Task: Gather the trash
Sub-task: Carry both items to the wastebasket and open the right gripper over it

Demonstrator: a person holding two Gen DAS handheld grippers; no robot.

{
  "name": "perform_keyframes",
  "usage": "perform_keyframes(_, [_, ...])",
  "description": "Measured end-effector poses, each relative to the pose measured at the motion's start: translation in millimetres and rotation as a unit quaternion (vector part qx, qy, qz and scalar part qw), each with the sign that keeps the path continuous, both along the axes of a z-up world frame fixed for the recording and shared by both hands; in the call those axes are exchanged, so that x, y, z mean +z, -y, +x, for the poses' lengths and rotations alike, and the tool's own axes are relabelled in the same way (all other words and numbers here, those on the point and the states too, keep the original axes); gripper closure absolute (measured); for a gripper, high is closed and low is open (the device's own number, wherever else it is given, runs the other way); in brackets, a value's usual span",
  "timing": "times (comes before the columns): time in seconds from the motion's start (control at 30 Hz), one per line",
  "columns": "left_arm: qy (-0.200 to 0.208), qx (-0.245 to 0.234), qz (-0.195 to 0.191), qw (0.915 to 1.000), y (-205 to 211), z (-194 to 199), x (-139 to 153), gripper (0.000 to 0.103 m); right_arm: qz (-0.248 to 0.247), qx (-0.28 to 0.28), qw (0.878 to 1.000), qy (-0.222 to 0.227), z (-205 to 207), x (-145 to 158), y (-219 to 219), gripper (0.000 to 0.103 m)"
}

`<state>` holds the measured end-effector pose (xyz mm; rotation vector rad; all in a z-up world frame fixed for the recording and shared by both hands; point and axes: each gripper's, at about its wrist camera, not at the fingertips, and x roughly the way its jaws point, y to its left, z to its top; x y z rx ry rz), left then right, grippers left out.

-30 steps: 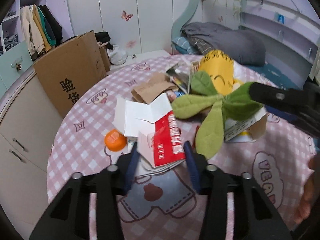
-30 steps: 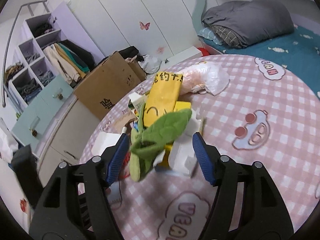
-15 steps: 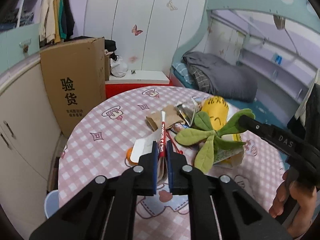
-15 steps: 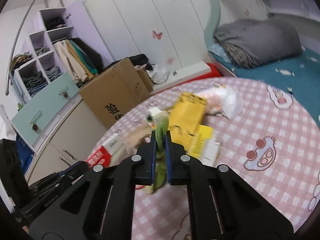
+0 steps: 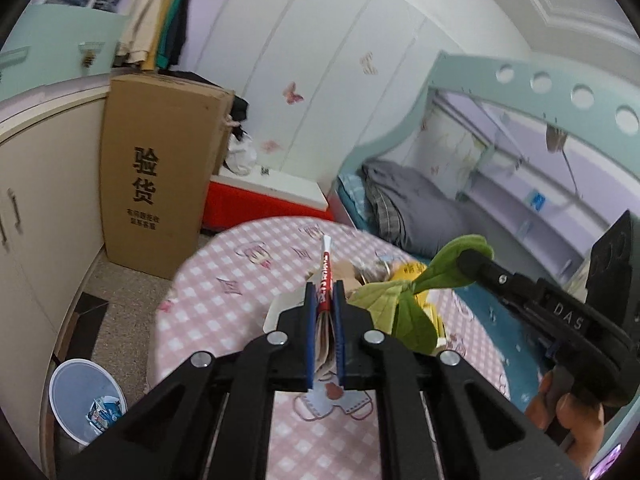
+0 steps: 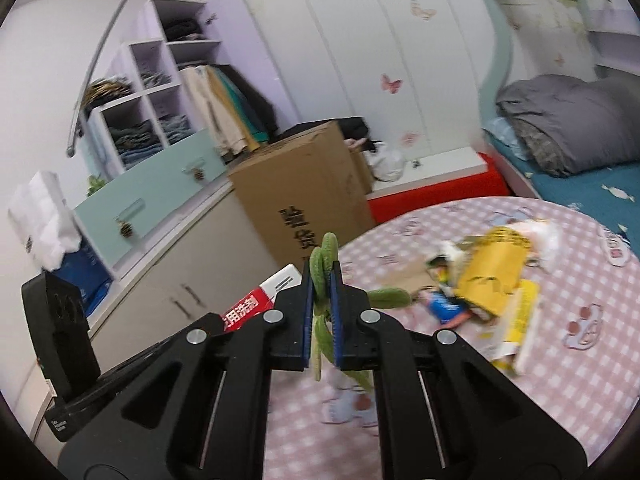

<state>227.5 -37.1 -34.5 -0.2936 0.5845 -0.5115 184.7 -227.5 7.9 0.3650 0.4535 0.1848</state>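
Trash clamped in both grippers above pink checked table [image 5: 224,308]: red-and-white carton [image 5: 326,276] pinched flat in left gripper [image 5: 325,300], green plush leaves [image 6: 322,264] squeezed in right gripper [image 6: 321,280]. More litter, including yellow bag [image 6: 494,276], piled on tabletop beyond. Cardboard box [image 5: 156,184] and white bin [image 5: 82,404] on floor, left.

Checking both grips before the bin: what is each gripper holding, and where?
Left gripper clamps the red-and-white carton near one end, flattened; right gripper pinches the green leafy item by its leaves.
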Motion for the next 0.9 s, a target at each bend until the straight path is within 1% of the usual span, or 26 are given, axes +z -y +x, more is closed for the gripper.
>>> perform_keyframes(0.13, [0.005,0.020,-0.024,0.9995,-35.5,-4.6,2.8,0.096,0.004,0.039,0.999,-0.004,8.8,3.2,-35.1,0.095])
perform_keyframes(0.27, [0.010,0.055,-0.037,0.9978,-77.6,-10.2,2.8,0.096,-0.003,0.085,0.996,-0.015,23.6,-1.6,-85.6,0.095])
perform_keyframes(0.43, [0.006,0.106,-0.027,0.9939,-129.7,-13.8,-10.6,0.096,-0.012,0.138,0.990,-0.038,44.0,-20.6,-150.1,0.095])
perform_keyframes(0.53, [-0.005,0.140,-0.018,0.9899,-162.9,-14.4,-26.7,0.096,-0.022,0.164,0.985,-0.057,55.6,-38.6,-188.9,0.095])
perform_keyframes(0.63, [-0.025,0.172,-0.015,0.9846,-198.5,-11.5,-48.5,0.096,-0.033,0.185,0.979,-0.076,68.1,-58.3,-223.4,0.095])
perform_keyframes(0.73, [-0.054,0.207,-0.014,0.9767,-236.2,-5.2,-76.0,0.096,-0.045,0.206,0.972,-0.102,84.2,-83.8,-261.5,0.095])
perform_keyframes(0.9, [-0.089,0.251,-0.009,0.9638,-284.1,2.3,-114.3,0.096,-0.063,0.234,0.960,-0.138,106.6,-125.1,-313.1,0.095])
